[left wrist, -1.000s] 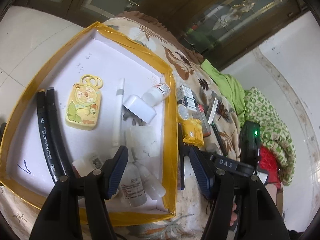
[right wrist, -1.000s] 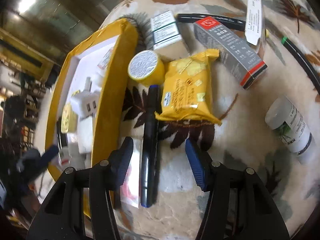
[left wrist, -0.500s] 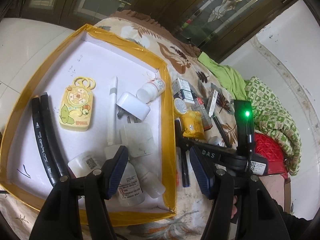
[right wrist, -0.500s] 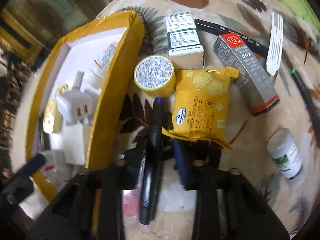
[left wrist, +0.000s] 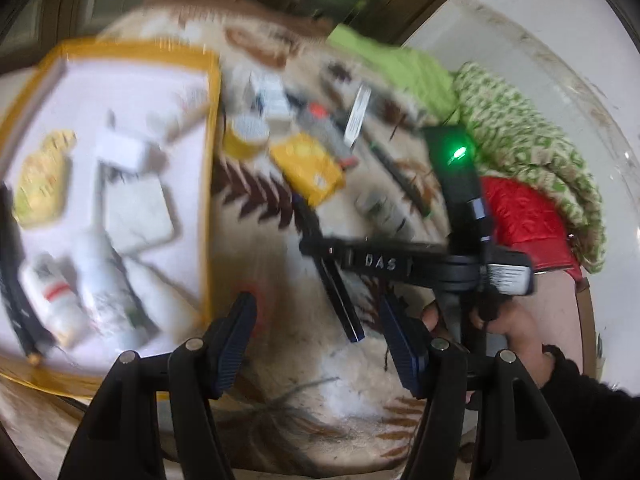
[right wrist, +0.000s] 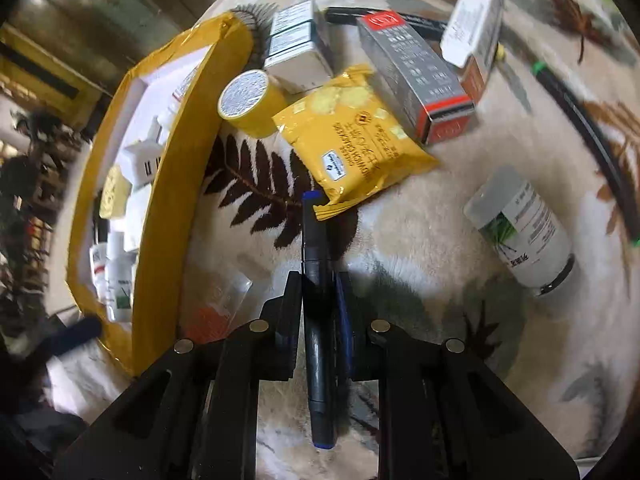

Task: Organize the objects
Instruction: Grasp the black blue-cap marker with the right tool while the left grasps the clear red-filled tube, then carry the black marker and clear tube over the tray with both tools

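My right gripper (right wrist: 318,280) is shut on a black marker with blue ends (right wrist: 316,240), which points toward the yellow cracker packet (right wrist: 352,140). In the left wrist view the same marker (left wrist: 338,284) sits in the right gripper's fingers (left wrist: 320,246) above the leaf-patterned blanket. My left gripper (left wrist: 318,332) is open and empty, hovering over the blanket to the right of the yellow-rimmed tray (left wrist: 210,160). The tray (right wrist: 180,152) holds white bottles, a white plug, a yellow toy and black markers.
On the blanket lie a yellow tape roll (right wrist: 250,100), a grey-and-red box (right wrist: 416,80), a white-green box (right wrist: 296,48), a white bottle (right wrist: 520,232), a clear packet with an orange part (right wrist: 216,300) and a long black pen (right wrist: 588,132). Green and red cloths (left wrist: 520,140) lie beyond.
My right gripper has closed on the black marker and taken it up from beside the tray. My left gripper has swung right, off the tray and over the blanket; its view is blurred.
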Demonstrator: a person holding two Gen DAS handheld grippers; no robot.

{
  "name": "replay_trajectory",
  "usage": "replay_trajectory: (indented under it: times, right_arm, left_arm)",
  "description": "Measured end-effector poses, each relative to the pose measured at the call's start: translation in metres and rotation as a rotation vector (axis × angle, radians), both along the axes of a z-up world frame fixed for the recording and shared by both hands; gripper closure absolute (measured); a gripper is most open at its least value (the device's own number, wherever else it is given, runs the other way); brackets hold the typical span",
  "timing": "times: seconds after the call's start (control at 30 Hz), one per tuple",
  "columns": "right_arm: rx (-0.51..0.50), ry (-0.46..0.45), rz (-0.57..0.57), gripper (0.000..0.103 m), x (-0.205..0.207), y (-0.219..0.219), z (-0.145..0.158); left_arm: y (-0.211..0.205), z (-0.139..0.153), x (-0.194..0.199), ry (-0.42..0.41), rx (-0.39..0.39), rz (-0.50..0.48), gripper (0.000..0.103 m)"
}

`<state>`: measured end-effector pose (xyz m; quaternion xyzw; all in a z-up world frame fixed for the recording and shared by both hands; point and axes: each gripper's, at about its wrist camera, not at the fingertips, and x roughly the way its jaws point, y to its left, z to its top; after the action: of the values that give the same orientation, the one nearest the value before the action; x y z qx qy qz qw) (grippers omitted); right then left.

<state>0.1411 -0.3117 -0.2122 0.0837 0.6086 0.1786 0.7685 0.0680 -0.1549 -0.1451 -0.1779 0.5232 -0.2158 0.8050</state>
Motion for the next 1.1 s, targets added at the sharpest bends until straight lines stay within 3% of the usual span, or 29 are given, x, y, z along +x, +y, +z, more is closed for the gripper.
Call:
replay_trajectory:
  times: [0.17, 0.37, 0.43, 0.6, 0.7, 0.73, 0.77, 0.83, 0.9, 1.0, 1.1]
  right_arm:
    - [0.017, -0.007, 0.000, 0.087, 0.001, -0.004, -0.005]
    - [0.039, -0.020, 0.000, 0.087, -0.003, -0.004, -0.002]
    - [0.045, -0.022, -0.003, 0.087, -0.004, -0.005, -0.002]
    - [0.071, -0.018, -0.022, 0.087, -0.006, -0.010, -0.001]
    - [0.098, -0.005, -0.037, 0.087, -0.005, -0.016, -0.001]
    - [0.105, -0.003, -0.040, 0.087, -0.004, -0.018, -0.001]
    - [0.110, -0.002, -0.041, 0.087, -0.005, -0.019, -0.001]
    - [0.110, -0.002, -0.039, 0.087, -0.005, -0.020, -0.002]
    - [0.111, -0.003, -0.038, 0.087, -0.005, -0.021, -0.002]
    - [0.115, -0.002, -0.039, 0.087, -0.006, -0.021, -0.002]
    - [0.123, 0.000, -0.040, 0.087, -0.005, -0.022, -0.001]
  left_arm:
    - [-0.015, -0.019, 0.003, 0.086, 0.098, -0.030, 0.041]
    - [-0.019, -0.024, 0.003, 0.106, 0.133, -0.045, 0.040]
    - [-0.029, -0.028, 0.008, 0.115, 0.206, -0.070, 0.040]
    - [-0.063, -0.034, 0.022, 0.082, 0.471, -0.126, 0.040]
    - [-0.077, -0.042, 0.027, 0.049, 0.561, -0.165, 0.042]
    - [-0.080, -0.044, 0.027, 0.046, 0.573, -0.172, 0.048]
    - [-0.081, -0.047, 0.027, 0.037, 0.590, -0.179, 0.064]
    - [-0.081, -0.050, 0.025, 0.022, 0.572, -0.189, 0.071]
    - [-0.075, -0.048, 0.024, 0.020, 0.530, -0.176, 0.092]
    - [-0.054, -0.043, 0.025, 0.039, 0.338, -0.149, 0.092]
    - [-0.034, -0.034, 0.025, 0.040, 0.213, -0.103, 0.092]
